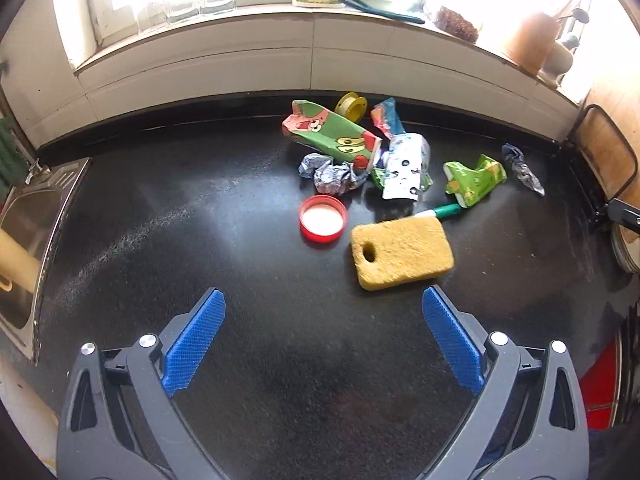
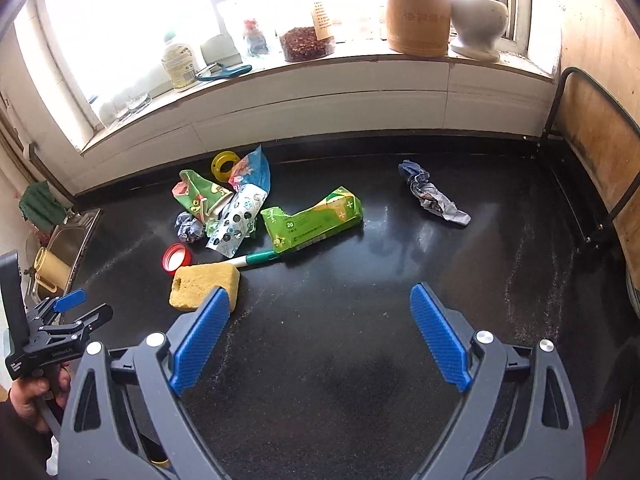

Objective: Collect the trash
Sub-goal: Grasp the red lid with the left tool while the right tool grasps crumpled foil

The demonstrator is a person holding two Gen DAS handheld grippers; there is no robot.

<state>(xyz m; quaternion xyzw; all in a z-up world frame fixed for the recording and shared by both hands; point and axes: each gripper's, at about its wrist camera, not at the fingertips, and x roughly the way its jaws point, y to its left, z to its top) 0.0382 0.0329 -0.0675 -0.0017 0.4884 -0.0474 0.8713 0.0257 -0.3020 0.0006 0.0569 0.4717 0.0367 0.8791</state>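
Note:
Trash lies scattered on a black counter (image 1: 200,240). A crushed green cartoon carton (image 1: 332,136) (image 2: 196,194), a spotted silver wrapper (image 1: 406,168) (image 2: 234,222), crumpled foil (image 1: 332,176) (image 2: 189,228), a red lid (image 1: 323,219) (image 2: 176,257), a green packet (image 1: 476,178) (image 2: 316,218) and a grey crumpled wrapper (image 1: 524,168) (image 2: 434,194) sit apart from both grippers. My left gripper (image 1: 323,304) is open and empty, short of the yellow sponge (image 1: 400,252) (image 2: 204,284). My right gripper (image 2: 320,300) is open and empty over bare counter.
A steel sink (image 1: 24,240) lies at the left edge. A yellow tape roll (image 1: 351,106) and a green-capped marker (image 2: 256,259) lie among the trash. Jars, a bottle and a mortar (image 2: 478,16) crowd the windowsill. A wooden board in a black rack (image 2: 592,152) stands at the right.

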